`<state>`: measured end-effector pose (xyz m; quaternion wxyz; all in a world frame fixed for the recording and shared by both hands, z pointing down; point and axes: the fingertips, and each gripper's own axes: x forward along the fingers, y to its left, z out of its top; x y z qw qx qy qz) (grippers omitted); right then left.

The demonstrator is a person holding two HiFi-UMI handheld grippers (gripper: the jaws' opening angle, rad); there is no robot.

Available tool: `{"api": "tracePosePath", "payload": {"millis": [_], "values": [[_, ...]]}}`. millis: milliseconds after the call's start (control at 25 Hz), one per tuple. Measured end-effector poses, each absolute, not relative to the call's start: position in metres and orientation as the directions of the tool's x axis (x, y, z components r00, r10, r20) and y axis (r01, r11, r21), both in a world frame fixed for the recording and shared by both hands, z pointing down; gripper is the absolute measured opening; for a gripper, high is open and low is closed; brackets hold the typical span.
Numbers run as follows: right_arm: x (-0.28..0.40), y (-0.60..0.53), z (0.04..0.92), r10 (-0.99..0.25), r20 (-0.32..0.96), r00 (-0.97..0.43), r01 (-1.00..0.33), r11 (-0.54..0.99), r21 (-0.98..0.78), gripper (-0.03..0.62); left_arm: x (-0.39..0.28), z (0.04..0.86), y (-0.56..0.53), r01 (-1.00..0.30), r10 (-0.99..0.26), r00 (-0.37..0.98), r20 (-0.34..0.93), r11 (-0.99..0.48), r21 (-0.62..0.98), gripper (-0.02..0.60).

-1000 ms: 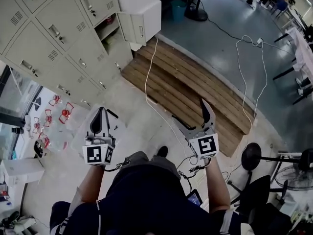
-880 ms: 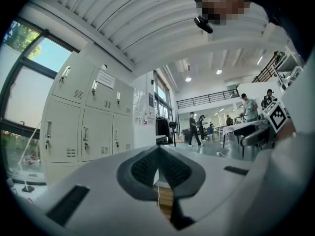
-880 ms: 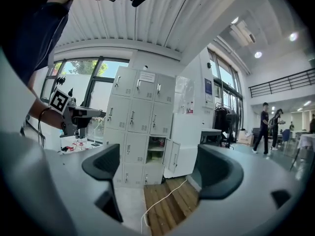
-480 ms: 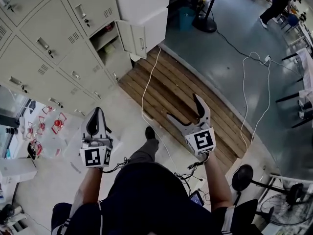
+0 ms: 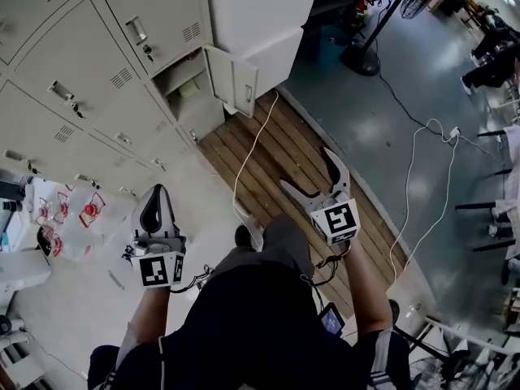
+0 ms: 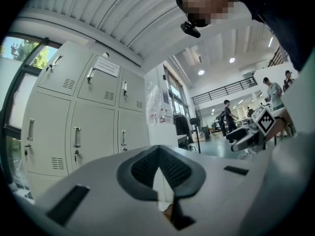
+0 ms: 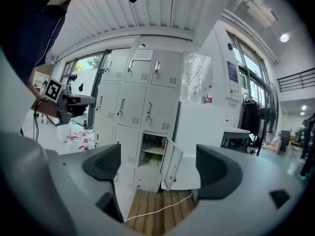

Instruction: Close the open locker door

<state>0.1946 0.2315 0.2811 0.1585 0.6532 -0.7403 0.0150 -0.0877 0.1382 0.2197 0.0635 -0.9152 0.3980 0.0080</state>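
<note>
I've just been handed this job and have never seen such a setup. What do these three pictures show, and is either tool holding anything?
There is no robot here: a person holds a two-jaw gripper in each hand. The picture looking down comes from a camera on the person's head. It shows the left gripper on its left side and the right gripper on its right. The other two pictures come from cameras that ride on each gripper and look along its jaws. The left gripper's jaws are together with nothing between them. The right gripper's jaws stand apart and are empty. Ahead is a bank of grey lockers, and one has its door swung open. Wooden boards lie on the floor in front of it. Neither gripper touches the door.
</note>
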Motion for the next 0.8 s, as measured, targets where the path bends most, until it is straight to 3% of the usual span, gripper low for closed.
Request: {"api": "tracePosePath", "payload": {"millis": [520,800], "values": [[0.281,0.091,0.336,-0.884,0.314,-0.347,-0.909,0.399,0.118,0.475,-0.02,0.236,0.068,-0.863,-0.868,0.496,-0.03,-0.488,-0.127,0.002],[0.344,0.017,0.375,-0.77,0.3,-0.564,-0.81,0.586,-0.019,0.445,0.033,0.229,0.045,-0.968,-0.973,0.229,0.022,-0.23,-0.096,0.002]]}}
